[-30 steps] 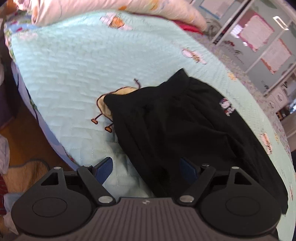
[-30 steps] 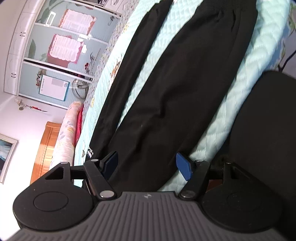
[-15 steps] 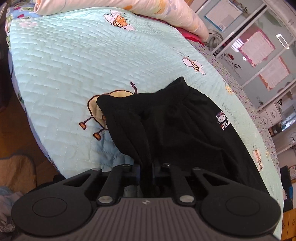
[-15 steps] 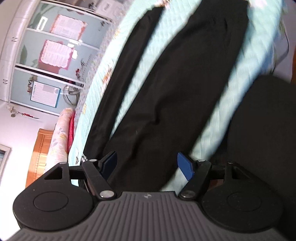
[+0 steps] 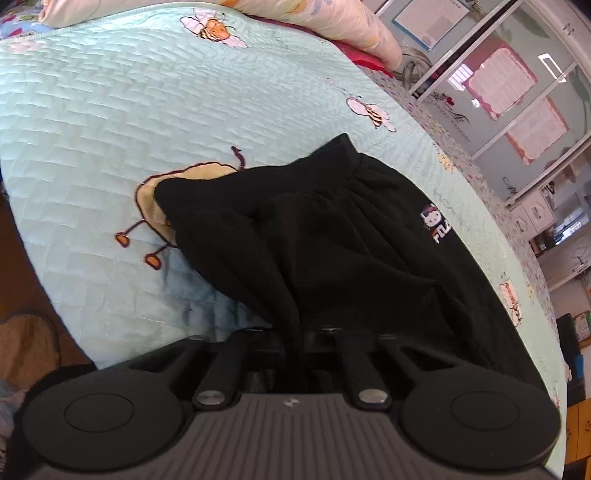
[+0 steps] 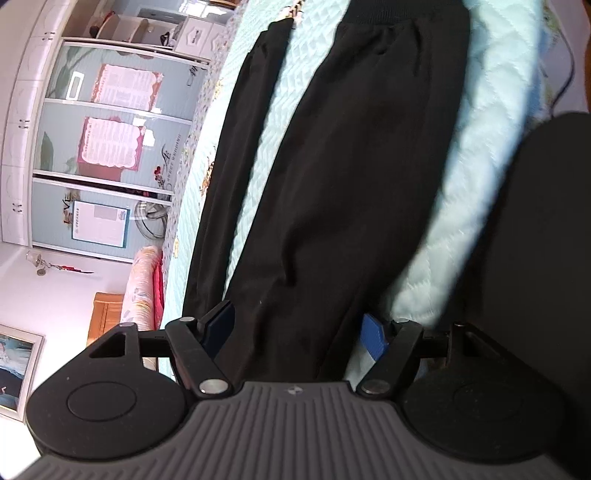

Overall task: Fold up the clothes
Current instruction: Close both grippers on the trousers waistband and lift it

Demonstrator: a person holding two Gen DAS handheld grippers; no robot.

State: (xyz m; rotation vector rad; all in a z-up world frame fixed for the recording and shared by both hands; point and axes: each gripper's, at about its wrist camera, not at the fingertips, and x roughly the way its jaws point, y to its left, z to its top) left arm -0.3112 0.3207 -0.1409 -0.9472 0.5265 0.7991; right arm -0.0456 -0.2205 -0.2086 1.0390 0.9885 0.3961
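Note:
Black trousers [image 5: 332, 240] with a small cat logo lie on a pale green quilted bedspread [image 5: 110, 129]. In the left wrist view the elastic waist is bunched up. My left gripper [image 5: 295, 332] is shut on a fold of the trousers at their near edge, and the cloth rises into the jaws. The right wrist view shows both legs stretched out along the bed. My right gripper [image 6: 299, 328] is wide and closing slightly, straddling the nearer leg [image 6: 351, 166]; its blue pads [image 6: 375, 334] do not press the cloth. The other leg [image 6: 236, 166] lies to the left.
A rolled duvet [image 5: 314, 22] lies at the head of the bed. A wardrobe with glass doors [image 6: 110, 147] stands beyond the far side. Wooden floor and a rug [image 5: 26, 343] lie below the near edge. A large dark shape [image 6: 535, 258] fills the right of the right wrist view.
My left gripper went from wide open to shut on the trousers' near edge and pulled the cloth up a little. My right gripper stayed wide and came lower over the leg.

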